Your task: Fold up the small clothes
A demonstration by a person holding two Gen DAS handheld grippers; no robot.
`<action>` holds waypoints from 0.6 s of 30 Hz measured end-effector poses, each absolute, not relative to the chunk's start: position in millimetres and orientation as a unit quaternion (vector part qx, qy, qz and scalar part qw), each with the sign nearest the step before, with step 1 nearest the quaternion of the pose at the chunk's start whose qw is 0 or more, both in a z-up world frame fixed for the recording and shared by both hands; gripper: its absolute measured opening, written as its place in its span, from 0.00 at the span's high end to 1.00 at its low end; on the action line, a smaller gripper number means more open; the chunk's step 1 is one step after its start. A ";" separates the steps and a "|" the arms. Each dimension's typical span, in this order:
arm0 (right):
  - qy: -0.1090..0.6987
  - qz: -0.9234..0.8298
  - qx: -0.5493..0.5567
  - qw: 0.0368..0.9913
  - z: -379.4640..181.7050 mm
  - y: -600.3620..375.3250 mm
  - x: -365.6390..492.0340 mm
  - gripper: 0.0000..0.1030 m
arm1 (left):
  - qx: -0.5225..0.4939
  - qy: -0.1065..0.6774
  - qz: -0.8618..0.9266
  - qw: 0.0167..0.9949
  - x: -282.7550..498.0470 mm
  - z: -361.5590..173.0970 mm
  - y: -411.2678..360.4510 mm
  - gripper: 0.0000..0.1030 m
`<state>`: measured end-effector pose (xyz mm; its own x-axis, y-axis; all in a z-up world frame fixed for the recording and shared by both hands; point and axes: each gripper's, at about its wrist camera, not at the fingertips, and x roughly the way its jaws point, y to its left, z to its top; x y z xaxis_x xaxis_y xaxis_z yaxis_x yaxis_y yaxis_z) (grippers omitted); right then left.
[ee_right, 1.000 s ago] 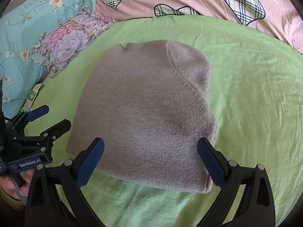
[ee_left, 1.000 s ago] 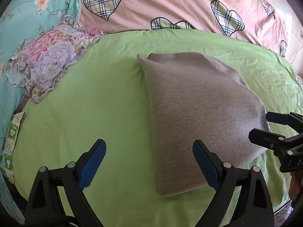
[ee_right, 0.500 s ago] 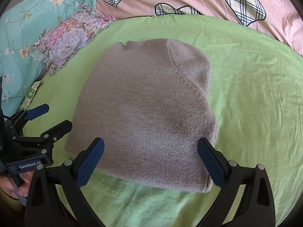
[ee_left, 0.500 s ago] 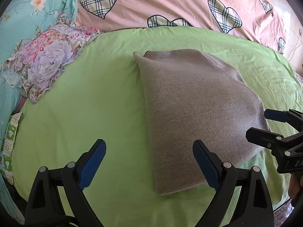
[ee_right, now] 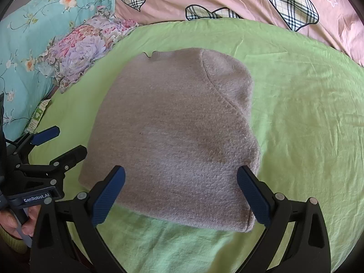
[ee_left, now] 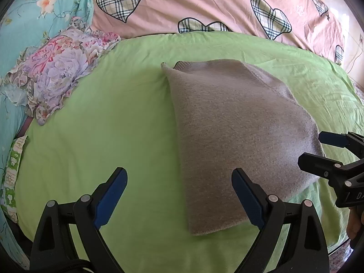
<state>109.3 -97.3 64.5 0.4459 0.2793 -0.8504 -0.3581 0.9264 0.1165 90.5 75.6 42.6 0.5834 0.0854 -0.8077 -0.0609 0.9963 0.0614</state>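
Green sheet [ee_left: 118, 118] covers the bed, with a pink quilt [ee_left: 204, 6] bearing plaid hearts along the far side and a floral pillow [ee_left: 56, 68] and a teal quilt [ee_left: 27, 11] at the far left. On the sheet lies the folded grey sweater [ee_right: 173, 136], flat, its near edge close to the camera. The right gripper [ee_right: 180, 193] hovers over that near edge with its fingers spread wide, the sweater's near part between the blue pads [ee_right: 109, 195], neither clearly touching it. The left gripper [ee_left: 178, 198] is also spread wide, over the sweater's near left corner: its right pad overlaps the fabric, its left pad is above bare sheet. Neither gripper holds anything.
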 end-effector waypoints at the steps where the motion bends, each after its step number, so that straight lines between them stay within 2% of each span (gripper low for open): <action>1: 0.492 0.187 -0.040 0.849 64.5 -97.1 109.2 0.04 | 0.013 0.454 0.041 0.890 90.5 42.9 75.6 0.09; 18: 0.490 0.186 -0.039 0.850 65.4 -96.3 108.3 0.04 | 0.015 0.450 0.037 0.892 92.4 47.6 72.0 0.09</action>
